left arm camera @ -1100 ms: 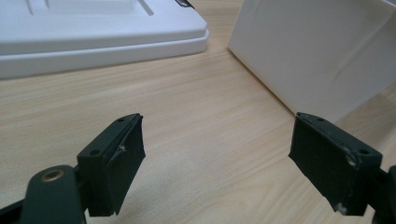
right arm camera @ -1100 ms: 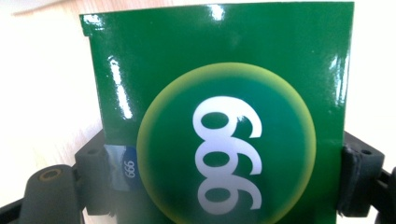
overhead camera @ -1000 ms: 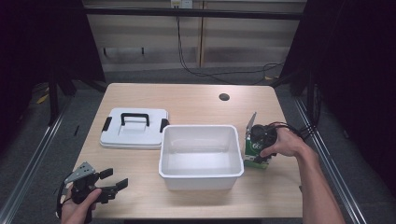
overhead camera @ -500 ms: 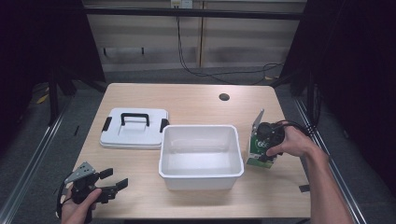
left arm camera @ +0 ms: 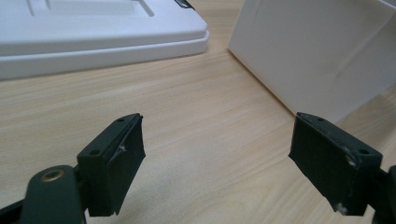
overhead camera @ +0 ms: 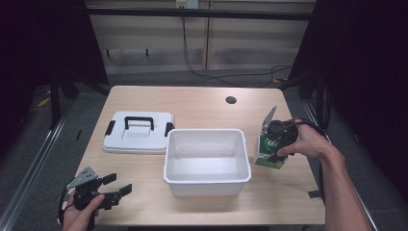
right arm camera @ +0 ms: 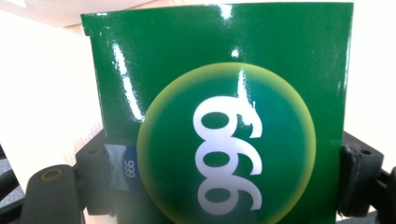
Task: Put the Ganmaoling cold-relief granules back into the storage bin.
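A green box (overhead camera: 267, 152) with a white "666" in a pale circle (right arm camera: 224, 140) sits between the jaws of my right gripper (overhead camera: 274, 150), which is shut on its two sides. It hangs just right of the white bin (overhead camera: 207, 180), at about rim height. My left gripper (overhead camera: 115, 190) rests near the table's front left corner, open, with bare wood between its jaws (left arm camera: 219, 168). The bin's outer wall (left arm camera: 317, 56) stands ahead and to the right in the left gripper view.
A white lid with a black handle (overhead camera: 139, 131) lies flat left of the bin; its edge (left arm camera: 93, 46) shows in the left gripper view. A round cable hole (overhead camera: 231, 100) is in the tabletop at the back. Black frame rails run along both table sides.
The right hand has lifted the green box a little and shifted it slightly to the right, away from the bin's wall. The left gripper has stayed in place.
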Motion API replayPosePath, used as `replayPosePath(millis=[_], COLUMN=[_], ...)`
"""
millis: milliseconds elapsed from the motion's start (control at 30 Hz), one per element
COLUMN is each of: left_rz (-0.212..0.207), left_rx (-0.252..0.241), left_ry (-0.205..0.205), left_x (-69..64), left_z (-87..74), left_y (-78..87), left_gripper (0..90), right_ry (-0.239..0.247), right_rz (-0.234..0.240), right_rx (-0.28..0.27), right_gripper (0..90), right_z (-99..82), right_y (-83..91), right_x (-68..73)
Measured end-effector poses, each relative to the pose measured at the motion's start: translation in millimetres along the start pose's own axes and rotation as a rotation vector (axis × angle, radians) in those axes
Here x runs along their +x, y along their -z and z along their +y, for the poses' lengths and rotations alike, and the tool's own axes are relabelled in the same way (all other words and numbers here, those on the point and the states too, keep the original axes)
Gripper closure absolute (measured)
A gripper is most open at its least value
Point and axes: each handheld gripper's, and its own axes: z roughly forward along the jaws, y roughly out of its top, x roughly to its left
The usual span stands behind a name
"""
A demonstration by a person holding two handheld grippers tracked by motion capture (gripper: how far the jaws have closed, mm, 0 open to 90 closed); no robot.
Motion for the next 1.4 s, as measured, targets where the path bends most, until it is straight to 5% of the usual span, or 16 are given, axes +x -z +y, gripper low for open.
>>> replayPosePath(millis=[1400], left_rz=[0.001], left_rx=[0.001], left_ry=[0.006], left_x=[0.5], left_z=[-0.2], left_y=[-0.6], left_gripper=[17.3], right_ry=[0.031], right_rz=[-0.066], right_rx=[-0.072], right_gripper=[16.0], right_z=[22.8], right_y=[82.3], right_x=[3.8])
